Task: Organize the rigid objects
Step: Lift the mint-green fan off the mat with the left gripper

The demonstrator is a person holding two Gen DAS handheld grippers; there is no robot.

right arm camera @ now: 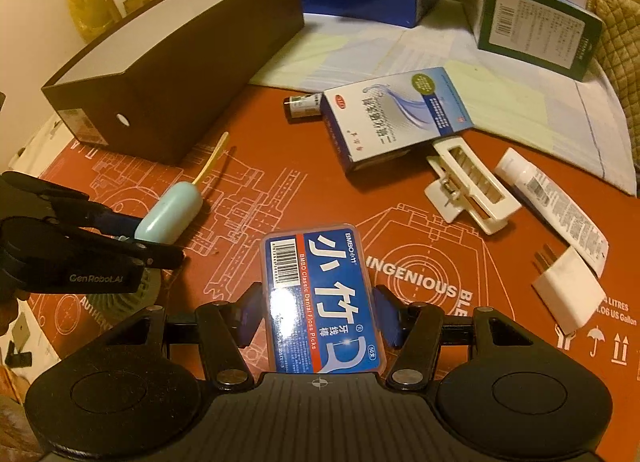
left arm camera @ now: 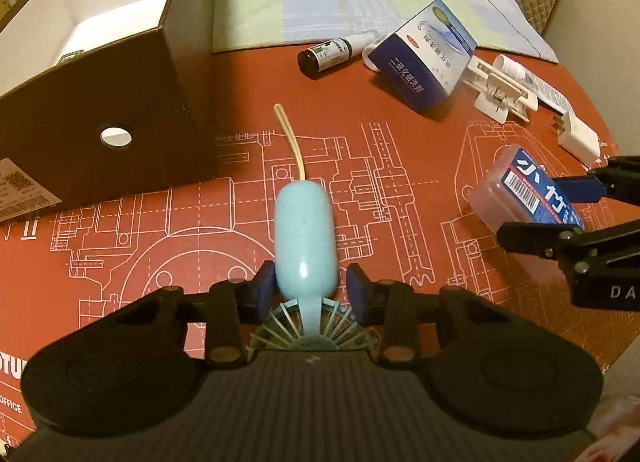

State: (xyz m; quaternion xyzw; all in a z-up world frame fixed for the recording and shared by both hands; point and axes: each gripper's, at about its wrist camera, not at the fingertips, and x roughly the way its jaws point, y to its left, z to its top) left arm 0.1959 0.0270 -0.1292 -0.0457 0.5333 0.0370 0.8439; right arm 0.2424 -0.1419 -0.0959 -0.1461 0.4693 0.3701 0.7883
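A pale blue hand fan [left arm camera: 304, 230] lies on the red mat [left arm camera: 400, 182], its handle pointing away and its ribbed head under my left gripper [left arm camera: 312, 286]. The jaws straddle the handle's base: the left pad touches it, and a thin gap shows at the right pad. A yellow strap [left arm camera: 290, 138] trails from the handle's far end. My right gripper [right arm camera: 318, 302] is shut on a blue dental floss box [right arm camera: 320, 294], gripped across its width. In the left wrist view the right gripper [left arm camera: 536, 208] and the floss box [left arm camera: 528, 190] sit at the right edge.
An open brown cardboard box [left arm camera: 120, 110] stands at the left. Ahead lie a dark bottle [left arm camera: 324, 56], a blue-white medicine carton [left arm camera: 424, 62], a white clip [right arm camera: 468, 186], a white tube [right arm camera: 548, 198] and a white plug [right arm camera: 568, 290]. Green and blue cartons [right arm camera: 536, 26] stand behind on papers.
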